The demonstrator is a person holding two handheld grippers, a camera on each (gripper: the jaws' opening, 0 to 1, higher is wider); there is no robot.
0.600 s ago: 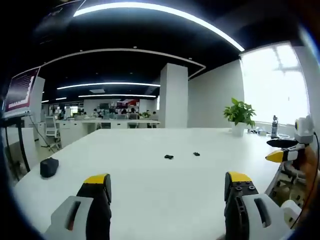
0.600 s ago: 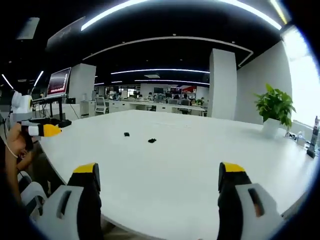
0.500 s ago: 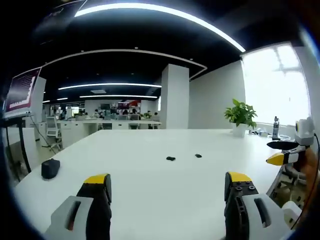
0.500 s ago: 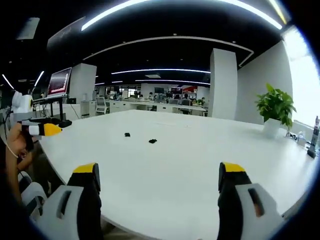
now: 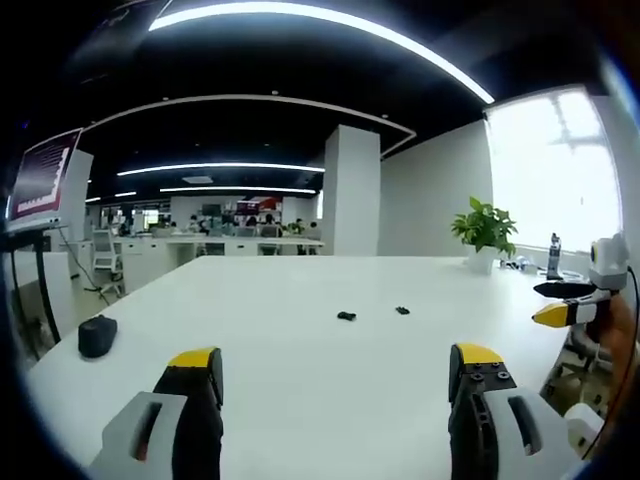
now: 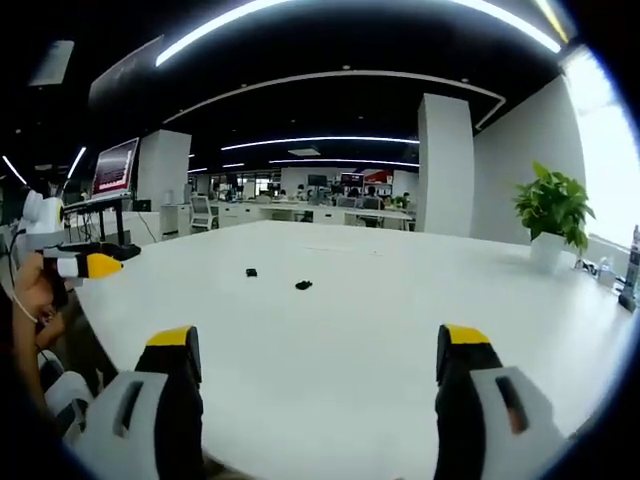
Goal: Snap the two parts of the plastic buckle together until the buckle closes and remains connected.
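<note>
Only small black buckle halves (image 5: 346, 316), apart.

I am in a large open-plan office. My big white desk (image 5: 300, 360) stretches out ahead of me, and far behind it stand rows of more desks (image 5: 210, 243) with people seated at them and office chairs (image 5: 103, 262) alongside. The ceiling is dark, crossed by long curved strip lights (image 5: 330, 25). A white square pillar (image 5: 348, 190) rises in the middle of the room. A screen on a stand (image 6: 115, 168) sits far to the left. A potted green plant (image 5: 483, 232) stands at the far right of the desk, near a bright window (image 5: 550, 170).
</note>
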